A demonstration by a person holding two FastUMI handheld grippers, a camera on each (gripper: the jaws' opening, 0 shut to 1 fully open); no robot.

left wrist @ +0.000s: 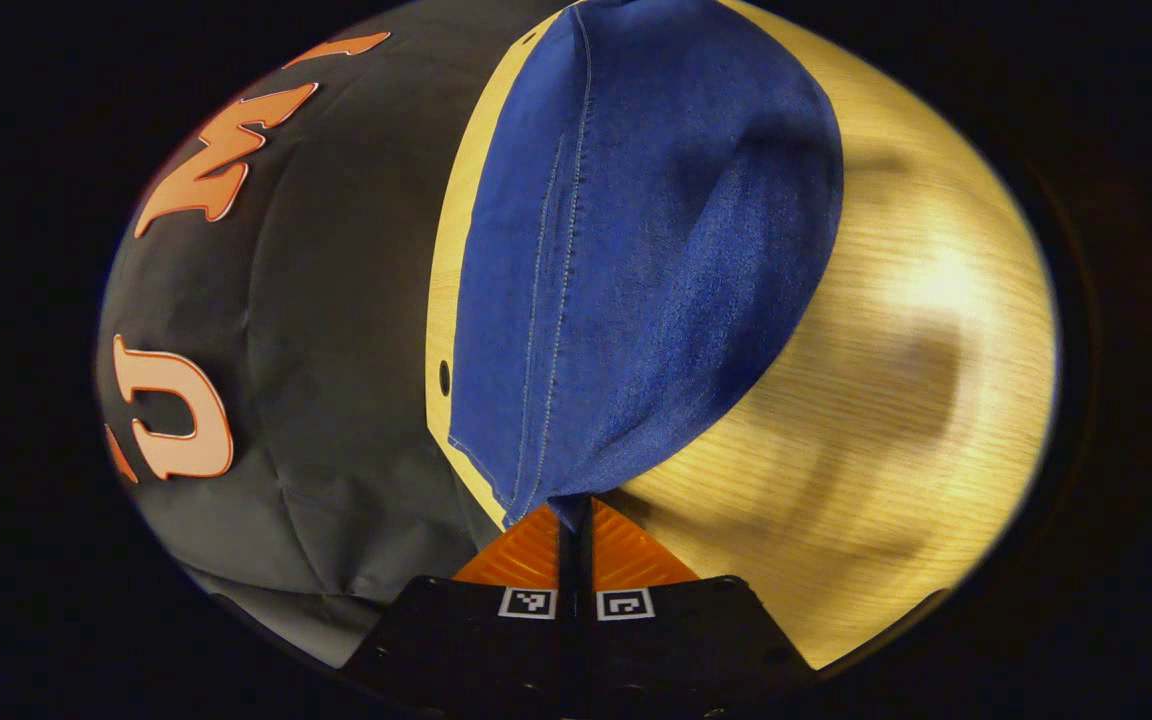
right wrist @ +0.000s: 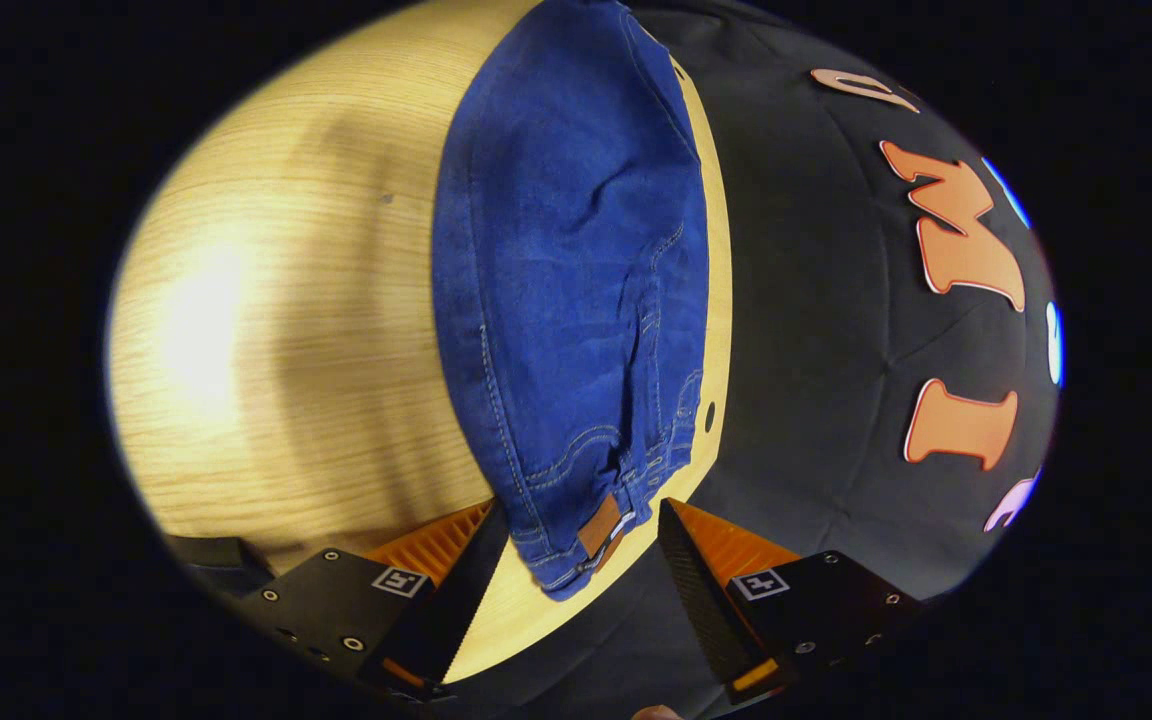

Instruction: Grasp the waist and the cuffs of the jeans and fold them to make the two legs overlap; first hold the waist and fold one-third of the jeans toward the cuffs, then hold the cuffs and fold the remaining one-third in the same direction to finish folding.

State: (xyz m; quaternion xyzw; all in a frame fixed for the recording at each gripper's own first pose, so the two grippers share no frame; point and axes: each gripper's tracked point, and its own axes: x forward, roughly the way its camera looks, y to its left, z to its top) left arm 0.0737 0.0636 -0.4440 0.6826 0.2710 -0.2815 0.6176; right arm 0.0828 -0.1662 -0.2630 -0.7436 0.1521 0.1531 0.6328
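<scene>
A: Jeans count?
B: One pair of blue denim jeans [left wrist: 636,250], lying along the edge of one pale wooden table [left wrist: 896,400].
A: Left gripper [left wrist: 575,510]?
B: Two fingers closed together, pinching the cuff end of the denim.
A: Right gripper [right wrist: 576,530]?
B: Two fingers spread wide, one each side of the waist end with its brown patch [right wrist: 598,527], gripping nothing.

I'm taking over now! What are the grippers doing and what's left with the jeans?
Left gripper: shut on the cuff end of the jeans.
Right gripper: open, fingers either side of the waist, not gripping.
The jeans lie lengthwise along the far edge of the wooden table, legs seemingly already overlapped.
Left to do: grip the waist, fold one-third toward the cuffs, then fold the cuff third.
</scene>
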